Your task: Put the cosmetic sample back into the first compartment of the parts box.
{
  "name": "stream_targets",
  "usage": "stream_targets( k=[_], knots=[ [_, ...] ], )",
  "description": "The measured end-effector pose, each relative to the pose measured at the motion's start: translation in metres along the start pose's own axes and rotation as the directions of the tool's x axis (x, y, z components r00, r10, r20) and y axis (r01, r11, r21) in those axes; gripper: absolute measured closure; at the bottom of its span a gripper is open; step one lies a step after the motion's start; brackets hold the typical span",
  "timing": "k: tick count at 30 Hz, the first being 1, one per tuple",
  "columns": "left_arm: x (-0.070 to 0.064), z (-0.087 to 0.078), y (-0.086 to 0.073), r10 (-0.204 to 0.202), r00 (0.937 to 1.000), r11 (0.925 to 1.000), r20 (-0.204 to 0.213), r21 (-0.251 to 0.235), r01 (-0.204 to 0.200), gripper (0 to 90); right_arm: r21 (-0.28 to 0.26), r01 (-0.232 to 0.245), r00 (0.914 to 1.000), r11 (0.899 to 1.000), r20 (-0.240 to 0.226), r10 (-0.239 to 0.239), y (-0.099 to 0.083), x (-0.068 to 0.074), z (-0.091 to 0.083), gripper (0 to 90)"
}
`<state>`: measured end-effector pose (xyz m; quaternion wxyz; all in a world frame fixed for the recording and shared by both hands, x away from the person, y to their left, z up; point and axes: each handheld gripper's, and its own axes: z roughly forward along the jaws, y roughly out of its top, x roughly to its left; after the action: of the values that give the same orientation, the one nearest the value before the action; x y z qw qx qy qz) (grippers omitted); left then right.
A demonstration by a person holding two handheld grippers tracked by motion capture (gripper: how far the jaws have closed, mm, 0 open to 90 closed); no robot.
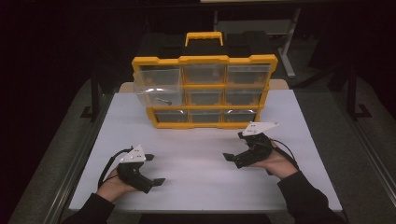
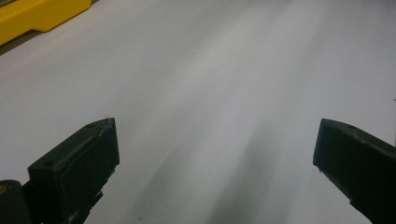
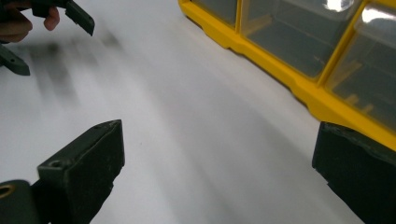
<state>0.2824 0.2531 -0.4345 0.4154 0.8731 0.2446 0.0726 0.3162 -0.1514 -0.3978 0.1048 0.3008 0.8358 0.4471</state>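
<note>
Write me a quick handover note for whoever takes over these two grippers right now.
Left gripper: jaws open, holding nothing, low over the white table at its near left.
Right gripper: jaws open, holding nothing, near right, a little closer to the organizer.
Yellow drawer organizer: upright at the far middle of the table, nine clear drawers. The middle-left drawer sticks out of the frame; the others look pushed in.
Done: nothing gripped; neither gripper touches the organizer.
Left: probably reach forward to the organizer and work the protruding drawer, though that is only a guess.

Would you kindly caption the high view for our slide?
Two hand-held open grippers, left gripper and right gripper, rest on a white table before a yellow drawer organizer.
</note>
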Motion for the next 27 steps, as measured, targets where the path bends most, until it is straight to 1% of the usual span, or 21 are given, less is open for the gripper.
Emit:
stream_targets(
  k=[2, 5, 6, 11, 17, 23, 25, 27],
  knots=[
    [0.000, 0.000, 0.000, -0.003, 1.0000, 1.0000, 0.000, -0.003, 0.003, 0.0, 0.003, -0.011, 0.9999, 1.000, 0.005, 0.011, -0.008, 0.001, -0.001, 1.8],
    [0.000, 0.000, 0.000, -0.003, 1.0000, 1.0000, -0.002, -0.004, 0.003, 0.0, 0.014, -0.009, 0.9999, 1.000, 0.009, 0.009, -0.020, 0.003, -0.003, 1.8],
    [0.000, 0.000, 0.000, -0.002, 1.0000, 1.0000, -0.002, -0.003, 0.002, 0.0, 0.015, -0.015, 0.9998, 1.000, 0.011, 0.015, -0.024, 0.004, -0.004, 1.9],
    [0.000, 0.000, 0.000, -0.002, 1.0000, 1.0000, -0.001, -0.002, 0.002, 0.0, -0.007, -0.044, 0.9988, 0.999, 0.022, 0.044, -0.045, 0.007, -0.010, 1.9],
    [0.000, 0.000, -0.001, -0.002, 1.0000, 1.0000, -0.001, -0.004, 0.002, 0.0, -0.038, -0.064, 0.9971, 0.997, 0.039, 0.066, -0.059, 0.008, -0.019, 2.0],
    [0.000, 0.000, -0.002, -0.003, 1.0000, 1.0000, -0.003, -0.001, 0.003, 0.0, -0.052, -0.062, 0.9960, 0.997, 0.062, 0.065, -0.070, 0.007, -0.024, 2.0],
    [0.001, 0.000, -0.002, -0.001, 1.0000, 1.0000, -0.004, 0.001, 0.001, 0.0, -0.040, -0.064, 0.9956, 0.997, 0.066, 0.066, -0.074, 0.007, -0.025, 2.0],
    [0.001, 0.000, -0.002, 0.001, 1.0000, 1.0000, -0.006, 0.003, -0.001, 0.0, -0.027, -0.052, 0.9959, 0.998, 0.073, 0.054, -0.077, 0.007, -0.024, 2.0]
  ],
)
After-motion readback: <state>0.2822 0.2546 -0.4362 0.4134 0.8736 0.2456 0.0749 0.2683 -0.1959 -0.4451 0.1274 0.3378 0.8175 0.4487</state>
